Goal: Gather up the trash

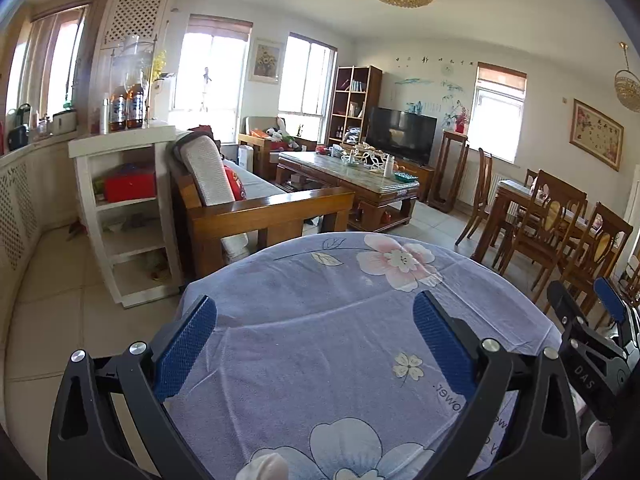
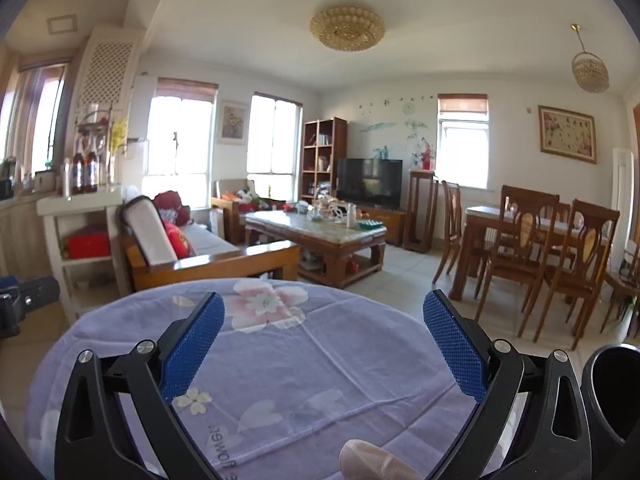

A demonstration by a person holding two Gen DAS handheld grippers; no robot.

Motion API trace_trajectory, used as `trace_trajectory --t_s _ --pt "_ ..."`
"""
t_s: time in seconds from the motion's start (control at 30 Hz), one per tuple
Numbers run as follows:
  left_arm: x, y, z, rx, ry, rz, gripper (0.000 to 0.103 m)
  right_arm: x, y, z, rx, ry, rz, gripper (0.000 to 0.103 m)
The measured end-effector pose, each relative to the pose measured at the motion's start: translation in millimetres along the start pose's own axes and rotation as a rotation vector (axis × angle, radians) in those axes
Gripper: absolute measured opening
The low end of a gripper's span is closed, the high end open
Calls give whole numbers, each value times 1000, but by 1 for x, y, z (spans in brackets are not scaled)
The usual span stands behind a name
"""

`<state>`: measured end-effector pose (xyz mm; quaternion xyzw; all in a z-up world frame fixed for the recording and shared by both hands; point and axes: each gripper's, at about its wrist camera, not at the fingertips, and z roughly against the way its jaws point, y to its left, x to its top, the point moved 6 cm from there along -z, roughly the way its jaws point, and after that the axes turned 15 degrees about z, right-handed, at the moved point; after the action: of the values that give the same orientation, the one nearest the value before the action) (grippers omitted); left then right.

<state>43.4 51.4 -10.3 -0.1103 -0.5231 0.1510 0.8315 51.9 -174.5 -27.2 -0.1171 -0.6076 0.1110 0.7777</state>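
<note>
Above the table: both grippers hang over a round table point(image 1: 320, 320) draped in a lilac floral cloth, each camera looking level across it into the living room.
Room beyond: a wooden sofa point(image 1: 256, 204) with a white cover just past the table's far edge, a coffee table point(image 1: 352, 184) behind it, a television point(image 1: 400, 136) on the far wall, and a dining table with chairs point(image 1: 560, 224) on the right.
Left gripper point(image 1: 316, 344): held low and roughly level over the near half of the cloth, pointing at the sofa; its blue-padded fingers point(image 1: 184, 344) are spread wide with only bare cloth between them.
Right gripper point(image 2: 324, 344): same level pose, aimed toward the coffee table; blue fingers point(image 2: 456, 348) splayed wide, nothing gripped.
Side by side: the right gripper's black body and one blue pad show at the right edge of the left wrist view point(image 1: 592, 340), close beside the left one.
Bin: a dark, round, open container point(image 2: 612, 392) sits at the lower right edge of the right wrist view, beside the right gripper.
Trash: a pale crumpled lump point(image 2: 372, 460), apparently paper, lies on the cloth at the bottom edge of the right view, under that gripper; a similar pale lump point(image 1: 264, 466) lies under the left gripper.
</note>
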Motion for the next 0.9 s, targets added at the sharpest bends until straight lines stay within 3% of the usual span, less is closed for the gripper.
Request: trace_trajectory --t_s 0.23,0.4,0.8,0.87,0.9 --pt "2 3 3 -21 -21 19 98 -13 13 -6 56 -2 -64 98" --pt "-5 6 -7 -7 -29 25 98 -25 1 -17 3 33 -109 98" --pt "-8 -7 -36 -4 -83 16 98 -19 -15 -45 -37 -21 -133 98" --pt "-8 -10 -46 3 -82 3 98 -17 -13 -46 -107 -89 -80 98" --pt "-6 -12 -51 5 -75 0 98 -16 -8 -51 -130 -65 -25 98"
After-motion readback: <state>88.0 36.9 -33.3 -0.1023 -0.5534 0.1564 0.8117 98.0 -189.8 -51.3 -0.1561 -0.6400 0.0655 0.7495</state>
